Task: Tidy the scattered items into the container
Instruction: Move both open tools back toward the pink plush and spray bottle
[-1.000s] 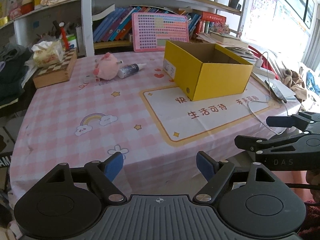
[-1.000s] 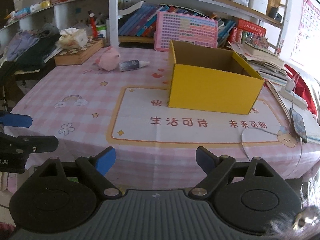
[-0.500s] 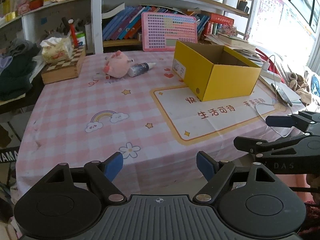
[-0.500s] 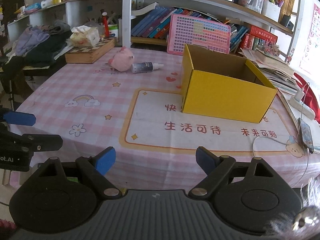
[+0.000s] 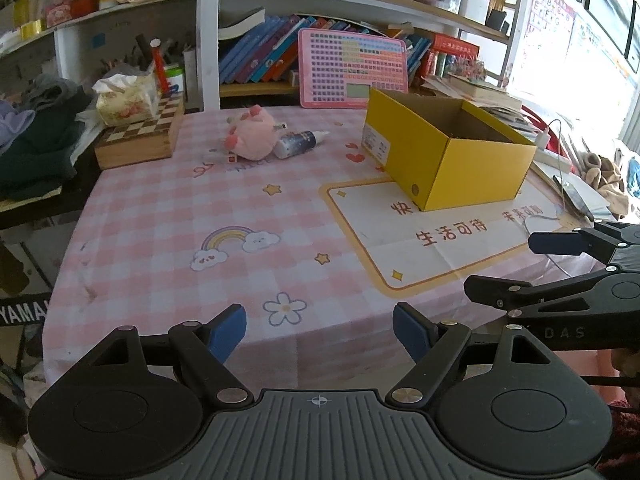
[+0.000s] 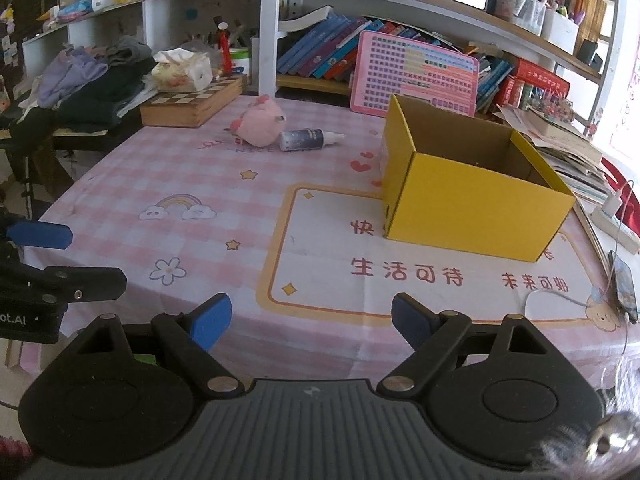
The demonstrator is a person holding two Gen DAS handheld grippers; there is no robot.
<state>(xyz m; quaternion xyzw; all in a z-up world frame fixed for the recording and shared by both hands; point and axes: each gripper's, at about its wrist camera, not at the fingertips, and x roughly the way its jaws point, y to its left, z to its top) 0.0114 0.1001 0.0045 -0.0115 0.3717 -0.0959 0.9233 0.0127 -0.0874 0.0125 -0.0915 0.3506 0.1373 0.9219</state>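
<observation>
My left tool (image 5: 319,330) and right tool (image 6: 311,322) both hang at the near edge of the tabletop (image 5: 168,232), jaws wide and holding nothing. Farther on, the yellow box (image 6: 472,204) stands open and, as far as I can see in, empty. At the far side the pink plush toy (image 6: 258,122) and small bottle (image 6: 306,139) lie touching, so I judge nothing is tidied yet.

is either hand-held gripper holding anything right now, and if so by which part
Nothing is held. The left hand-held gripper and the right hand-held gripper are both open with only the tablecloth showing between their fingers.
</observation>
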